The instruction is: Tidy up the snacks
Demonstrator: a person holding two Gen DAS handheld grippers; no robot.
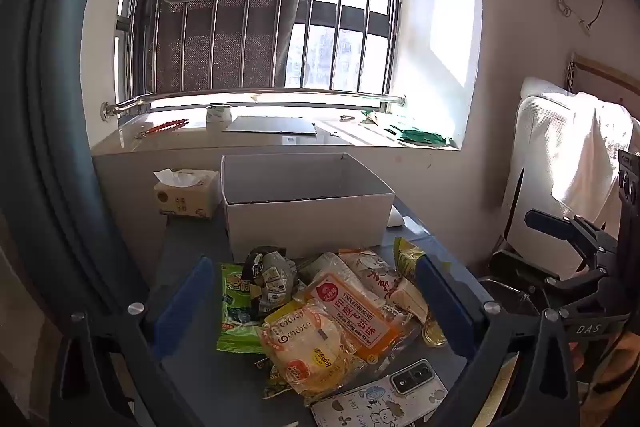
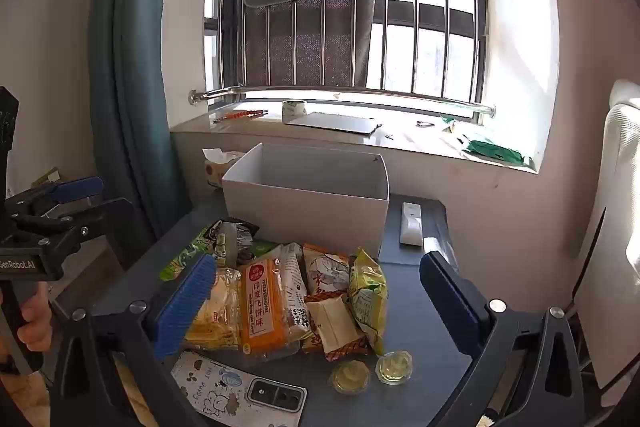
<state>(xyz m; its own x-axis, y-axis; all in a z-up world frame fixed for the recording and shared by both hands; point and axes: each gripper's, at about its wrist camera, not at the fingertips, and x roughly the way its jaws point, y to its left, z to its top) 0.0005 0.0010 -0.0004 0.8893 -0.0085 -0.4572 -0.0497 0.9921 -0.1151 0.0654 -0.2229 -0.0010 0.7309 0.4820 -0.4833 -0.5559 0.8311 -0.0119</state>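
A pile of snack packets lies on the dark table in front of an open white box (image 1: pixel 308 211), which also shows in the right wrist view (image 2: pixel 308 203). The pile includes an orange packet (image 1: pixel 356 311) (image 2: pixel 262 303), a yellow bun packet (image 1: pixel 308 347), a green packet (image 1: pixel 236 307) and two clear jelly cups (image 2: pixel 372 371). My left gripper (image 1: pixel 316 307) is open and empty, held above the pile. My right gripper (image 2: pixel 320 303) is open and empty, also above the pile. No snacks show inside the box.
A phone in a white cartoon case (image 2: pixel 236 391) lies at the table's front edge. A tissue box (image 1: pixel 186 195) stands left of the white box, a white remote (image 2: pixel 411 223) right of it. The windowsill is behind, a blue curtain (image 2: pixel 128 67) at left.
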